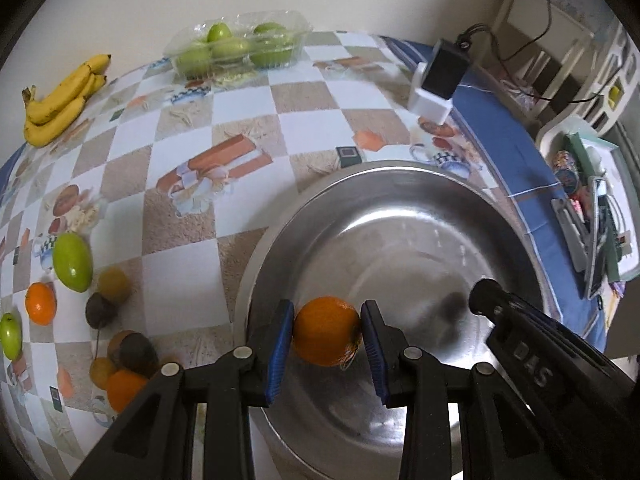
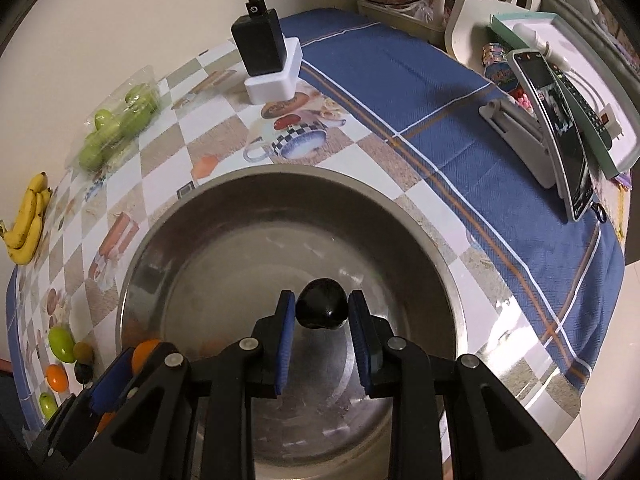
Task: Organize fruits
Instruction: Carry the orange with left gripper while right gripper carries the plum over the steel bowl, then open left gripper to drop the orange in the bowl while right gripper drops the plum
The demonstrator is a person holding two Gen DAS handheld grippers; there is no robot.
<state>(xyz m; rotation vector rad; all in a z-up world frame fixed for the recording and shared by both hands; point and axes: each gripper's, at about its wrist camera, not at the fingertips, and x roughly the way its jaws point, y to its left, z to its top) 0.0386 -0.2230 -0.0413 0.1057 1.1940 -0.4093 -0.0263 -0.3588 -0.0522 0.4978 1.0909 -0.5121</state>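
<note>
- The left claw (image 1: 327,340) is being held over the near part of the steel bowl (image 1: 520,216), closed on an orange (image 1: 326,336); both blue pads are pressing the fruit's sides, so it is being carried clear of the bowl floor, judged ready for release.
- The right claw (image 2: 322,316) is being held over the same bowl, closed on a dark glossy fruit (image 2: 322,307), probably a plum, gripped at its widest part for a stable hold.
- Both claws are being positioned side by side, apparently so that two fruits are deposited together.
- The bowl is showing no fruit on its floor; only reflections are being seen there.
- A clear plastic tray (image 1: 240,46) near the wall is holding several green fruits (image 1: 220,32).
- Bananas (image 1: 60,100) and loose green, orange and dark fruits (image 1: 72,262) are lying on the desk (image 1: 192,200), left of the bowl, not yet sorted.
</note>
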